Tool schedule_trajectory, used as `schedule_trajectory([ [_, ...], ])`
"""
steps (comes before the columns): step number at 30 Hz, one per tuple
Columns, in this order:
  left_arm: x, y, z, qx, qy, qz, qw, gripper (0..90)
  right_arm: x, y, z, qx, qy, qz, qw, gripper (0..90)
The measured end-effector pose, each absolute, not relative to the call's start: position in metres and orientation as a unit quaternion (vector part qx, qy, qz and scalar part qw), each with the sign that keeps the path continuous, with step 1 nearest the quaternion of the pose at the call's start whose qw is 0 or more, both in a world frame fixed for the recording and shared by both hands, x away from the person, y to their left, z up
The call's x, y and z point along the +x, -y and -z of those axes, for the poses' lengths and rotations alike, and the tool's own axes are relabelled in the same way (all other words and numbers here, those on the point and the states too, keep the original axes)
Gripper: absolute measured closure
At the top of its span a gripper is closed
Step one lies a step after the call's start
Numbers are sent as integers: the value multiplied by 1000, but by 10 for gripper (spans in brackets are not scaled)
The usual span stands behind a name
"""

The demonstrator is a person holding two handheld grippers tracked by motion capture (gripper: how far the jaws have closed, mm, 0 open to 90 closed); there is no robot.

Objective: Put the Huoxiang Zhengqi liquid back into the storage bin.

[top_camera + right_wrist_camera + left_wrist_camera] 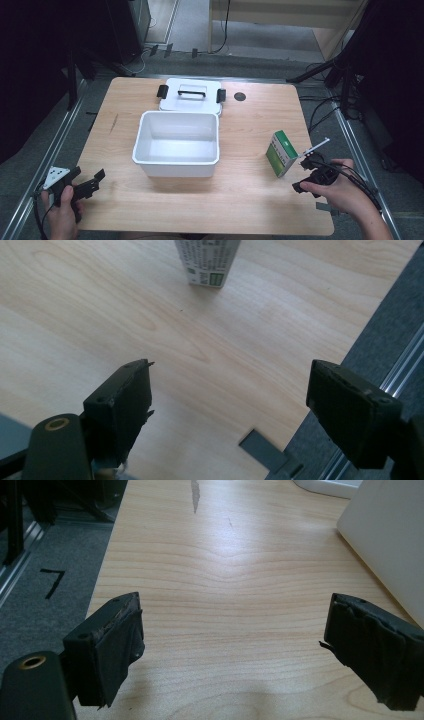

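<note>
Right tongs [227, 405] (jaws apart) — green carton [282, 152] beyond, upright.

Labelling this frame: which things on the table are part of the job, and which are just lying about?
Job:
green box, near the right gripper, jaws open
white bin, open
lid, behind the bin

Lying about:
dark disc on the table
left gripper, idle, jaws open

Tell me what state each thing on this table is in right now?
White bin: open, nothing inside.
Lid: off, lying flat behind the bin.
Green carton: upright, closed, untouched.
Left gripper: open, holding nothing.
Right gripper: open, holding nothing, short of the carton.
</note>
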State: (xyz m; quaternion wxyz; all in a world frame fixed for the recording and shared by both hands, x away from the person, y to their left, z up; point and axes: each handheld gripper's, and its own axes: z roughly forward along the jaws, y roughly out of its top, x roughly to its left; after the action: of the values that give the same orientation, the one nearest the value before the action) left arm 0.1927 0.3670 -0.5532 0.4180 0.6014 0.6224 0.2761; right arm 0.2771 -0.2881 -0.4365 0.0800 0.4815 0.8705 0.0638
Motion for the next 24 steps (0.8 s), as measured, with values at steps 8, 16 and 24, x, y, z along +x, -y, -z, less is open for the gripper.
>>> schedule_trajectory([
  [8,193,-368,553,597,-627,-272,419,98,294,275,419,497,-866,-27,44,177],
  [16,193,-368,553,598,-628,-271,418,98,312,267,405,520,-853,-33,31,177],
  [24,193,-368,553,597,-629,-271,418,98,330,260,395,537,-843,-38,20,218],
])
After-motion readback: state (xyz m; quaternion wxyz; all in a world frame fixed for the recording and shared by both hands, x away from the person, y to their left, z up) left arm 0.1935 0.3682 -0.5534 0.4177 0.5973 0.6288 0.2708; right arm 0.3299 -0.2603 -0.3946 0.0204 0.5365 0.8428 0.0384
